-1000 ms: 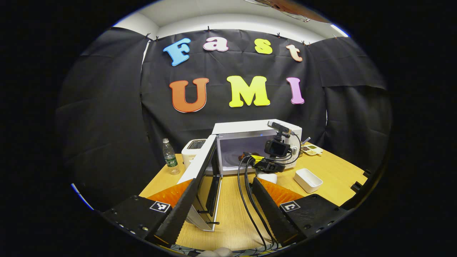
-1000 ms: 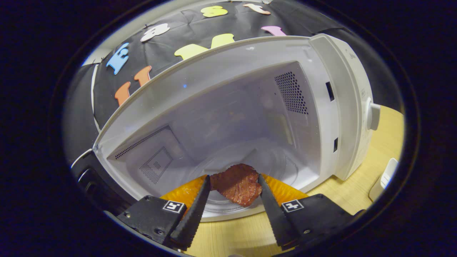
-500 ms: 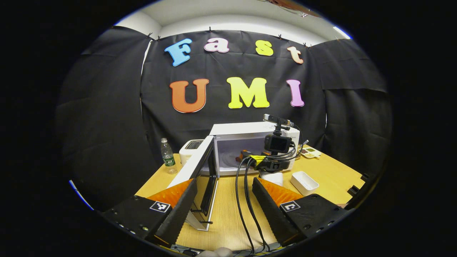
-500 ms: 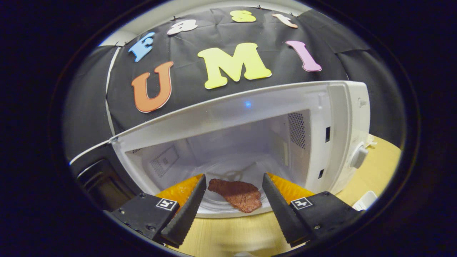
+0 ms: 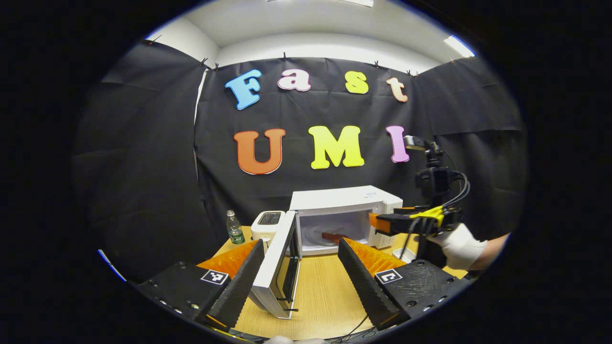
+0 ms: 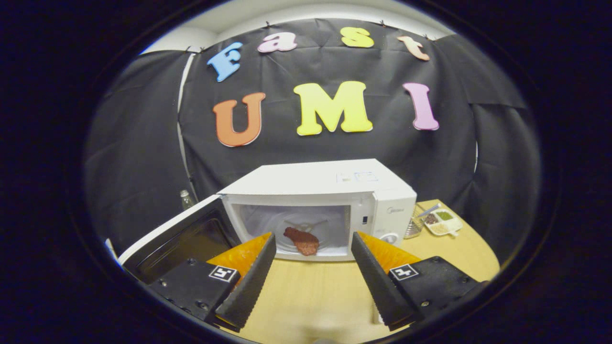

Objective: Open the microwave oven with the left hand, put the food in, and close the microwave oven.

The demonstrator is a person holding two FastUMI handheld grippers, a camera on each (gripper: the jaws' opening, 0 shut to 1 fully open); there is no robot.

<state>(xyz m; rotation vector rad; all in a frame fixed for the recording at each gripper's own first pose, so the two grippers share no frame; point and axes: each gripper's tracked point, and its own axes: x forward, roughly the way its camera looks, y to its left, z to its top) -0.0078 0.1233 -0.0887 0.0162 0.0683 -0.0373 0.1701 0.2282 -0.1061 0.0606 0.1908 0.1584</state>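
In the left gripper view, the left gripper (image 5: 300,282) sits at 6 o'clock with its fingers spread wide and nothing between them. The microwave (image 5: 346,200) stands on the table (image 5: 320,296) just past centre, its door (image 5: 282,260) swung open toward 7 o'clock, its free edge between the left gripper's fingers without touching them. The piece of meat (image 5: 331,236) lies inside on the turntable. At 3 o'clock a gloved hand (image 5: 461,246) holds the right gripper (image 5: 382,223) near the microwave's front right corner. A toaster (image 5: 268,223) and a water bottle (image 5: 234,228) stand at the microwave's left, toward 8 o'clock.

In the right gripper view, the right gripper (image 6: 311,277) at 6 o'clock is wide open and empty, held well back from the microwave (image 6: 325,191). The meat (image 6: 301,240) rests inside the oven, just below centre. The door (image 6: 177,236) hangs open toward 8 o'clock. A small tray of food (image 6: 442,222) lies on the table (image 6: 311,296) at 4 o'clock.
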